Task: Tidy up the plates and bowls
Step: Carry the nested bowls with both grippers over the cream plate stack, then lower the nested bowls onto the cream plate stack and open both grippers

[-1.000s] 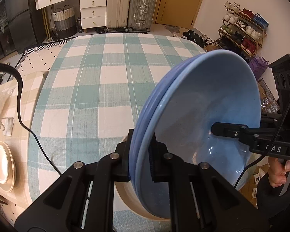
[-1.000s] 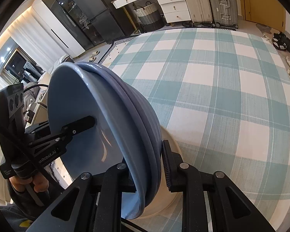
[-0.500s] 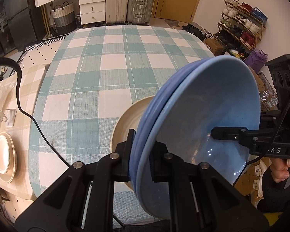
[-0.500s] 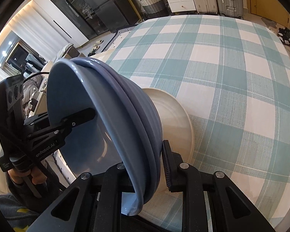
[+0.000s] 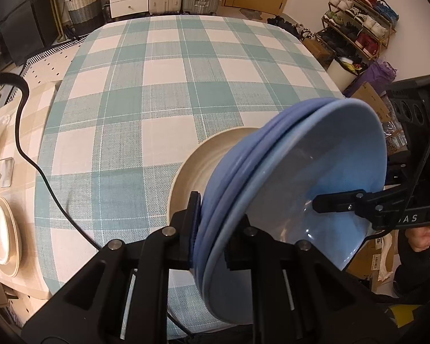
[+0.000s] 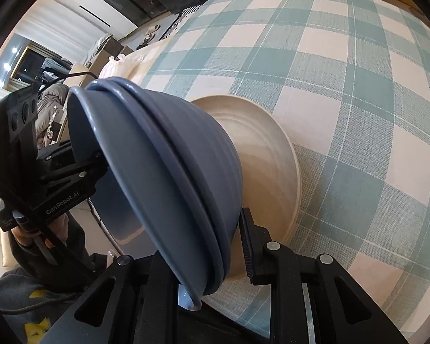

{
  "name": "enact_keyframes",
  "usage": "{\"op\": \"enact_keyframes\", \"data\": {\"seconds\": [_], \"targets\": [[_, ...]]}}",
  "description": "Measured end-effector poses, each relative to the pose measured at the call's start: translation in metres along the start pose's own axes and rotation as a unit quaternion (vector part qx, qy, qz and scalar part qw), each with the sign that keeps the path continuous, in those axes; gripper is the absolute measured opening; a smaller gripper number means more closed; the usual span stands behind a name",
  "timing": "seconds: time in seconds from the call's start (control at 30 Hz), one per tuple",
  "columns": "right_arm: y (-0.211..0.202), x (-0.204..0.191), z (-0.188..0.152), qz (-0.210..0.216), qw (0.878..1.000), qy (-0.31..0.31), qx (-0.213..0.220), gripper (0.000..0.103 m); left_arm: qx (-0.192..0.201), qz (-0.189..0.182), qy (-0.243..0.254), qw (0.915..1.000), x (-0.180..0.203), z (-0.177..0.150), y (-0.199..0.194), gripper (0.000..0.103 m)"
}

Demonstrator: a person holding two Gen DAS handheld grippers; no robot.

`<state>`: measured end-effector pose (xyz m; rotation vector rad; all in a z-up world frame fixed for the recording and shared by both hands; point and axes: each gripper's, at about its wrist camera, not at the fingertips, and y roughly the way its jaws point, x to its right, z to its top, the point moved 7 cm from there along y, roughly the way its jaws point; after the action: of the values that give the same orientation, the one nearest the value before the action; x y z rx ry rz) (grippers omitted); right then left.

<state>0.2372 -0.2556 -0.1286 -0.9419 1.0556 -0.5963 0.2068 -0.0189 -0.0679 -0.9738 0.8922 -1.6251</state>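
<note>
In the left wrist view, a stack of cream plates (image 5: 1,226) is sitting at the far left edge on a beige checked surface, with a black cable (image 5: 40,169) trailing from the upper left down across the teal checked tablecloth (image 5: 146,91). At the lower centre, the left gripper (image 5: 212,246) is clamping its two fingers on the rim of the nested blue bowls (image 5: 315,189), which are tilting on edge with the hollow side facing right. Behind the bowls, a cream plate (image 5: 197,169) is lying flat on the cloth. At the right edge, the right gripper (image 5: 338,203) is reaching in, one finger lying inside the bowl; a shoe rack (image 5: 361,23) is standing in the upper right corner.

In the right wrist view, the left gripper (image 6: 97,163) is showing at the left edge, pinching the far rim of the blue bowls (image 6: 169,177), which are filling the centre and leaning left. At the lower centre, the right gripper (image 6: 215,261) is closing on the near rim, one finger inside and one outside. The cream plate (image 6: 266,149) is lying just right of the bowls, with the tablecloth (image 6: 358,86) spreading across the right half.
</note>
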Motion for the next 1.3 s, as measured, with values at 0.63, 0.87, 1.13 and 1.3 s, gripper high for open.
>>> {"op": "enact_keyframes", "data": {"seconds": [0.63, 0.87, 1.13, 1.3], "targets": [[0.014, 0.012, 0.029, -0.002, 1.000, 0.000, 0.003, 0.023, -0.016, 0.009, 0.002, 0.9998, -0.010, 0.011, 0.031, 0.011], [0.010, 0.010, 0.031, -0.008, 1.000, -0.005, 0.022, 0.024, -0.019, 0.004, -0.005, 0.9998, -0.014, 0.006, 0.034, 0.012], [-0.006, 0.005, 0.031, -0.047, 0.996, -0.032, 0.069, 0.048, 0.006, 0.020, -0.010, 0.9997, -0.020, 0.008, 0.018, 0.056], [-0.015, 0.011, 0.029, -0.045, 0.995, -0.019, 0.085, 0.059, 0.023, 0.021, -0.014, 0.9994, -0.023, 0.008, 0.004, 0.074]]}}
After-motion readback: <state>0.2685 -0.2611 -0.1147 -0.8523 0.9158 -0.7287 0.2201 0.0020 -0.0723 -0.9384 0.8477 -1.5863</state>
